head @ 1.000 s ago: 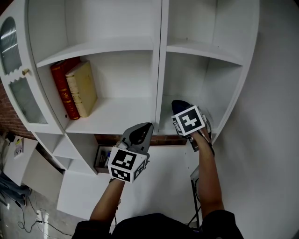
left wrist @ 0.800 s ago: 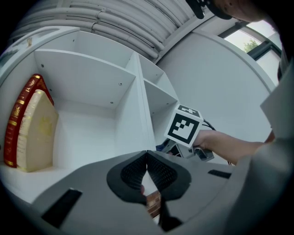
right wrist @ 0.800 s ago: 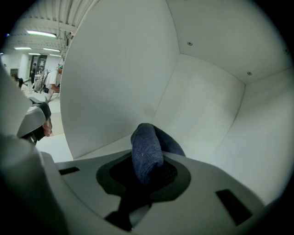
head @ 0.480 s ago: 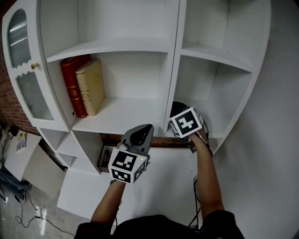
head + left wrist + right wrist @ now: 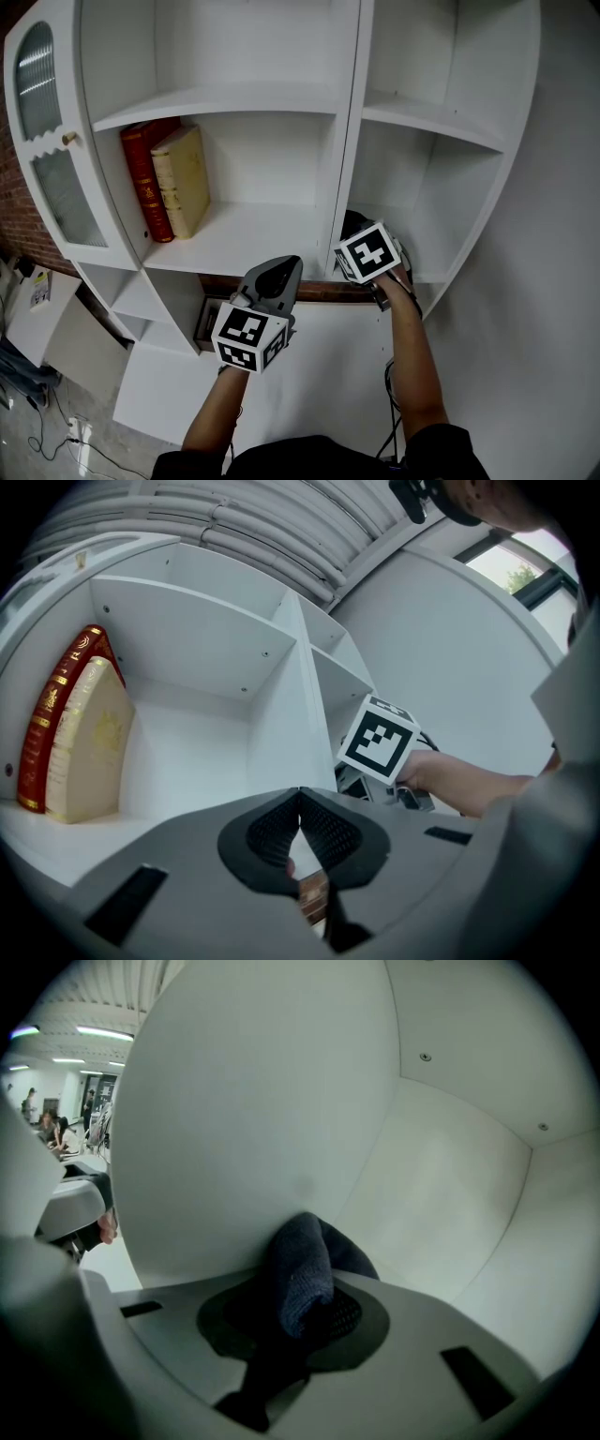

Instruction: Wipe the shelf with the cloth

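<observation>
Between the jaws of right gripper (image 5: 302, 1309): dark blue cloth (image 5: 300, 1265), clamped tight, bunched against white divider (image 5: 253, 1129) at the shelf (image 5: 427, 264) edge. Left gripper (image 5: 300, 801) off to its left, jaws pressed together, empty. Farther left: red book (image 5: 141, 178), tan book (image 5: 183, 180); spine gilt unreadable.

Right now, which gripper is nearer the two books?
Left. The left gripper hangs in front of the compartment holding the books, below and right of them, jaws shut. The right gripper, shut on the cloth, sits past the divider in the next compartment.
</observation>
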Demonstrator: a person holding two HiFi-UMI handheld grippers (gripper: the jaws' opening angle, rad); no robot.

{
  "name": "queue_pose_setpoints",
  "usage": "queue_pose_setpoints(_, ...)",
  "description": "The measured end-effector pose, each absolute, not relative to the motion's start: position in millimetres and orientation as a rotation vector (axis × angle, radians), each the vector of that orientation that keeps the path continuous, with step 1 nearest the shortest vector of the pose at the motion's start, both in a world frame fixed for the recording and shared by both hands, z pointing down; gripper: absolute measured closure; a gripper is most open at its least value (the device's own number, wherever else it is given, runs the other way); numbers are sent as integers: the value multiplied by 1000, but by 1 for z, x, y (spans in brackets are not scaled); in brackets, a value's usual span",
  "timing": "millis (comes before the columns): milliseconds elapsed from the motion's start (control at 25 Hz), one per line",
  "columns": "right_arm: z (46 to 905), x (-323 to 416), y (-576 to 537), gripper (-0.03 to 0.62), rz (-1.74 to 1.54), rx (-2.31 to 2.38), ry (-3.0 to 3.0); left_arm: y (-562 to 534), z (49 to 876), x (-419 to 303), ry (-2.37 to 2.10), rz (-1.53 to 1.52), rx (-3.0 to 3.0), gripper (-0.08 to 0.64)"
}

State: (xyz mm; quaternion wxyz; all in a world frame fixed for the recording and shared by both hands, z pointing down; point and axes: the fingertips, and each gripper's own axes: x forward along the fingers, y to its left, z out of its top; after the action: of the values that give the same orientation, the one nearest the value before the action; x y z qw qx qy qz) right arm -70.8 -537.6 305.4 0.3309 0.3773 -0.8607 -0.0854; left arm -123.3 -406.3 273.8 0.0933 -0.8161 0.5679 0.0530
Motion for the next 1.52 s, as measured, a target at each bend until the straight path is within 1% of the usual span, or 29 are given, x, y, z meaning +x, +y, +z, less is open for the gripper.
queue_pose_setpoints(560, 304, -59, -544, 503, -180, 1035, -2228, -411, 271, -107, 1636, 181, -2449, 543)
queue_pose_setpoints(1080, 303, -7, -563, 503, -104, 1184, -2169, -418, 270, -72, 1506, 140, -2508, 543)
queue_pose_setpoints(1320, 303, -1, -568, 503, -89, 1200, -2158, -422, 271, -57, 1466, 134, -2528, 543)
queue_pose_setpoints(1520, 301, 19, -576, 503, -80, 1241, -2128, -425, 273, -46, 1433, 129, -2549, 543)
